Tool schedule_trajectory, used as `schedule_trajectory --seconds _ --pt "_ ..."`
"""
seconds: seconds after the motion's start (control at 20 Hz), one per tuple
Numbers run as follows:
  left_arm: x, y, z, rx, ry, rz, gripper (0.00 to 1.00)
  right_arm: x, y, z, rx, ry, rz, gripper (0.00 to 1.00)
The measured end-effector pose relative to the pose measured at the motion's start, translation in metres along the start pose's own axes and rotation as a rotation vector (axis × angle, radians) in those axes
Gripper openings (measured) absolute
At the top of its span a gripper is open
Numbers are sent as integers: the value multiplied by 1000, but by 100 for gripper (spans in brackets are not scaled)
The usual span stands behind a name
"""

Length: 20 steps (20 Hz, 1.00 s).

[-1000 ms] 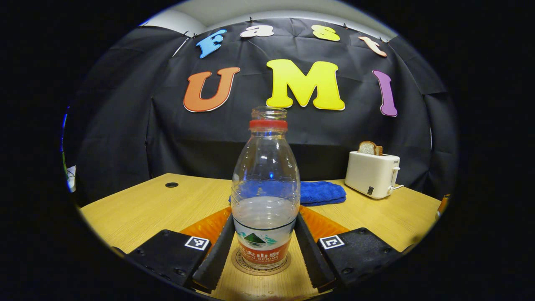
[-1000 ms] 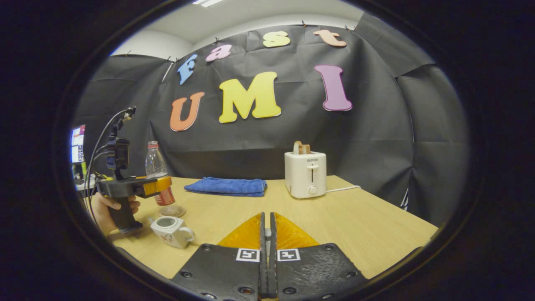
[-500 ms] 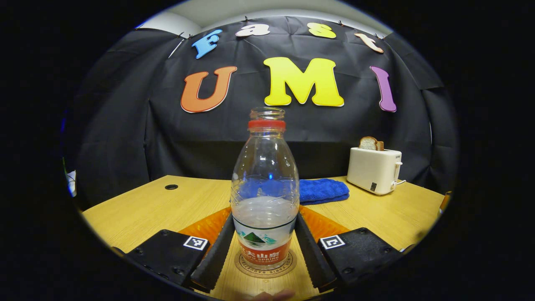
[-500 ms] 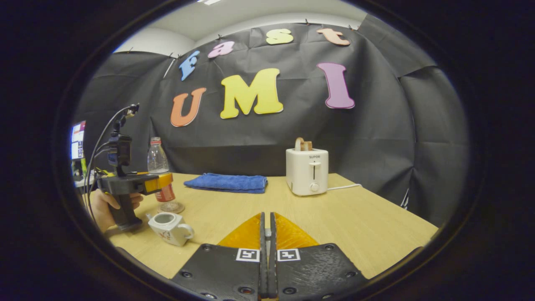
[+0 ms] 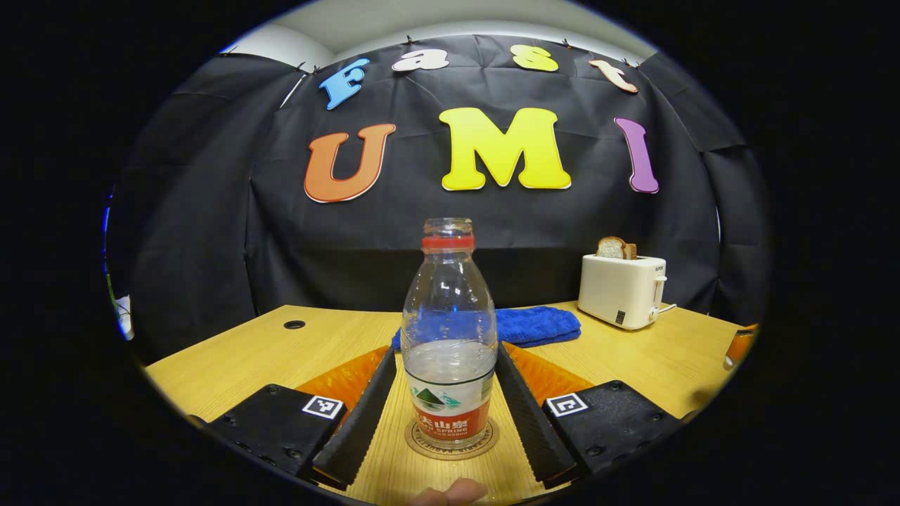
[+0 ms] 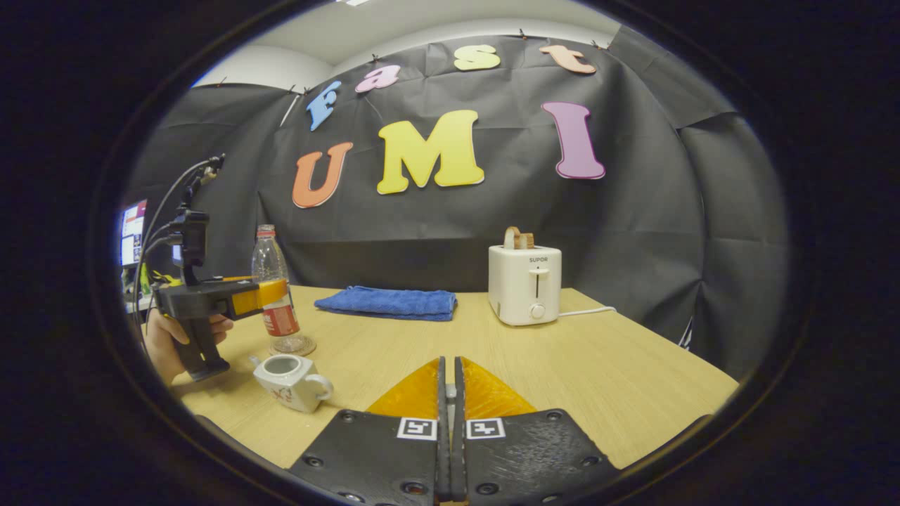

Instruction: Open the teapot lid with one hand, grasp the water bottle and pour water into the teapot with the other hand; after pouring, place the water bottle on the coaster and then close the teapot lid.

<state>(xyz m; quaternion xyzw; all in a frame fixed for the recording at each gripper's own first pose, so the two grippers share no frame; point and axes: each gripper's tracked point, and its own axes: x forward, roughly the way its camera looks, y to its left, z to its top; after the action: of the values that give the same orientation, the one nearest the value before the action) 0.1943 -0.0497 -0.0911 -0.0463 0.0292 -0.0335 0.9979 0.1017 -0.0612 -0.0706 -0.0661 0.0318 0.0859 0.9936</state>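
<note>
A booth walled in black cloth, with a wooden table before me.

I look across a light wooden table (image 6: 619,379) with a round cable hole (image 5: 294,325) near its far left. Black cloth (image 6: 633,232) hangs creased behind it, pinned along the top, and a pale wall and ceiling (image 6: 422,28) show above. A white toaster (image 6: 525,284) holding bread stands toward the back, a folded blue towel (image 6: 388,303) beside it. A lit screen (image 6: 131,232) glows at far left.
</note>
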Motion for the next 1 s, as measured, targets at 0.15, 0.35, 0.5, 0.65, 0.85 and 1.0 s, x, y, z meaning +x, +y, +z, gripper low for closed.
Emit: schedule_trajectory --seconds 0.15,0.35,0.5,0.65,0.85,1.0 --pt "-24 -7 12 -13 -23 -46 91 -1 13 2 -10 -1 12 0" --pt "-56 -5 21 14 -21 -58 94 -1 33 10 -33 -15 48 0" --pt "-88 12 24 26 -23 -4 96 -2 49 18 8 -27 131 1" --pt "-99 11 26 7 -56 -33 96 1 63 13 86 -3 176 1" --pt "-103 15 9 -35 -2 -64 97 10 67 12 55 13 146 0" --pt "-115 26 10 -49 -2 -50 97 11 76 15 56 9 155 0"
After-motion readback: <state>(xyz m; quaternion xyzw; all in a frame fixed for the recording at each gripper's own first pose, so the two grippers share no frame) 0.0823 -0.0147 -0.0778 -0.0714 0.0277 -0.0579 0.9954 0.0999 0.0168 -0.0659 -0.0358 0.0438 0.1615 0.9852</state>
